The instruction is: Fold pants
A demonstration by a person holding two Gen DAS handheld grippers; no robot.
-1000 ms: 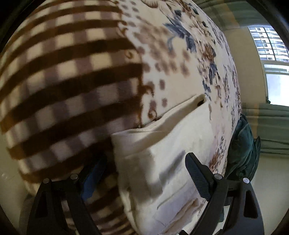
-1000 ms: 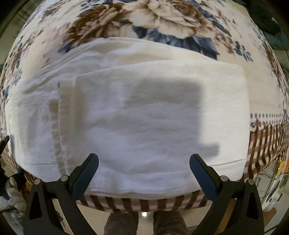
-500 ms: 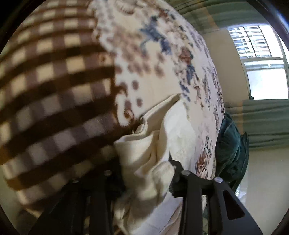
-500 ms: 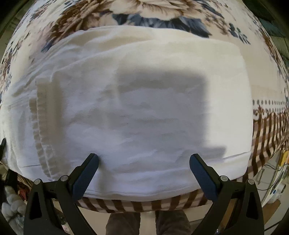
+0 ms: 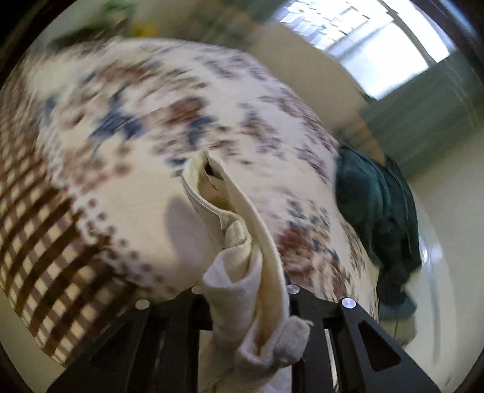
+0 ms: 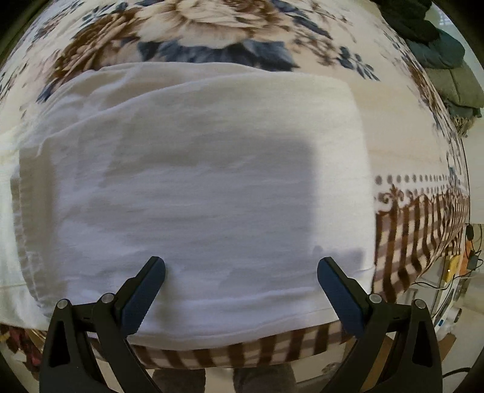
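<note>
Left gripper is clamped on a bunched end of the cream pants, lifting that fabric off the floral blanket; left wrist view is motion-blurred. A dark green garment sits at the blanket's far edge, window behind. Right gripper has its jaws spread wide with nothing between them, hovering over the folded pants, which lie flat on the blanket near its brown checked border. No readable labels, brands or writing anywhere.
</note>
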